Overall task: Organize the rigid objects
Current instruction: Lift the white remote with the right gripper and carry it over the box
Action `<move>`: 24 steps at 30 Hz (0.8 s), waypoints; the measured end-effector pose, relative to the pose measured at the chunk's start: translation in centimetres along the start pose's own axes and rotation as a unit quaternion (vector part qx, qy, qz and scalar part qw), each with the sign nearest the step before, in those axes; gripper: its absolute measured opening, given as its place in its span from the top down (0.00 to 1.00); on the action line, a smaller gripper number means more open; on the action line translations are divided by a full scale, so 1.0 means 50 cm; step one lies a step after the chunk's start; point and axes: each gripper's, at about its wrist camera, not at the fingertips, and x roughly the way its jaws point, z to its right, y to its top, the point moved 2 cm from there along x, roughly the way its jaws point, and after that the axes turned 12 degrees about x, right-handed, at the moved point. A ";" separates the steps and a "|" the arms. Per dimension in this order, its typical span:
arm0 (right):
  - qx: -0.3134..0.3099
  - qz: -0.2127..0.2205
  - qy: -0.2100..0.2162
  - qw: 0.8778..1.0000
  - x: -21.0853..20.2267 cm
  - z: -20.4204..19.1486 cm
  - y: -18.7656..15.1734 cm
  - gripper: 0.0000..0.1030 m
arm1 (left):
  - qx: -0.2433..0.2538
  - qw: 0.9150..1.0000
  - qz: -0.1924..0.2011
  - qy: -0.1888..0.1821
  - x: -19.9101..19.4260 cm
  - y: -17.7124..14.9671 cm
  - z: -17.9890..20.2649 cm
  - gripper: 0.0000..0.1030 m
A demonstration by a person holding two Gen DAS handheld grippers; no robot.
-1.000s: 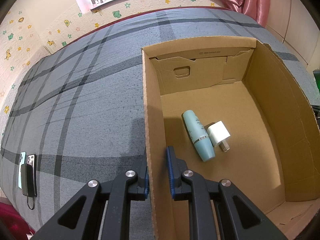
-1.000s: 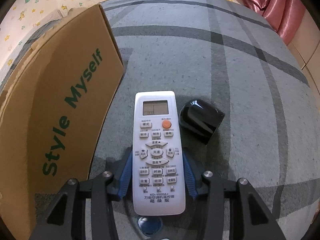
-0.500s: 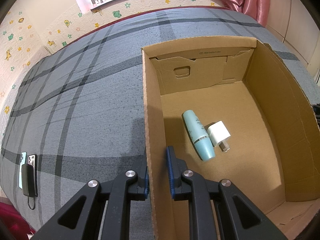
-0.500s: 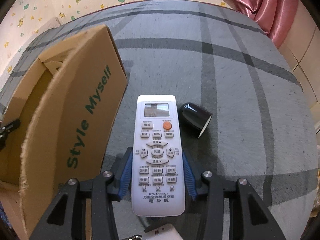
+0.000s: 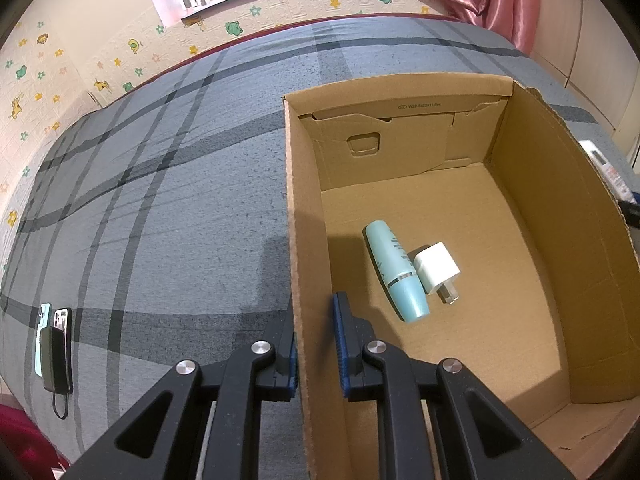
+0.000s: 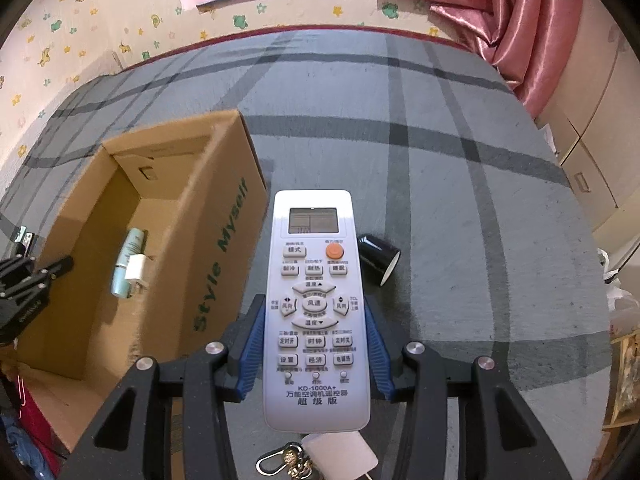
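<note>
My right gripper (image 6: 314, 332) is shut on a white air-conditioner remote (image 6: 314, 300) and holds it above the grey plaid bed, right of the cardboard box (image 6: 224, 216). My left gripper (image 5: 314, 344) is shut on the box's left wall (image 5: 298, 240). A teal tube (image 5: 394, 272) and a white plug adapter (image 5: 436, 268) lie on the box floor; both also show in the right wrist view, the tube (image 6: 126, 264) and the adapter (image 6: 136, 272). A black cup (image 6: 378, 256) lies on its side on the bed beyond the remote.
Two phones and a black power bank (image 5: 54, 344) lie at the bed's left edge. A white tag and metal keyring (image 6: 320, 460) lie below the remote. Patterned wall and window at the back, pink curtain (image 6: 500, 20) at the right.
My right gripper has lifted the remote up and back, so the box's inside has come into view and the black cup looks smaller. The left gripper has not moved.
</note>
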 end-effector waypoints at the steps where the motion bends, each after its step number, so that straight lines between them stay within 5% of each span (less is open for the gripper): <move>1: -0.001 0.002 -0.001 1.000 -0.005 -0.002 0.001 0.52 | 0.000 1.000 0.000 0.000 0.000 0.000 0.000 0.85; 24: -0.052 0.041 0.032 0.997 -0.106 -0.162 0.037 0.52 | -0.003 1.000 0.002 -0.005 0.001 -0.003 -0.004 0.85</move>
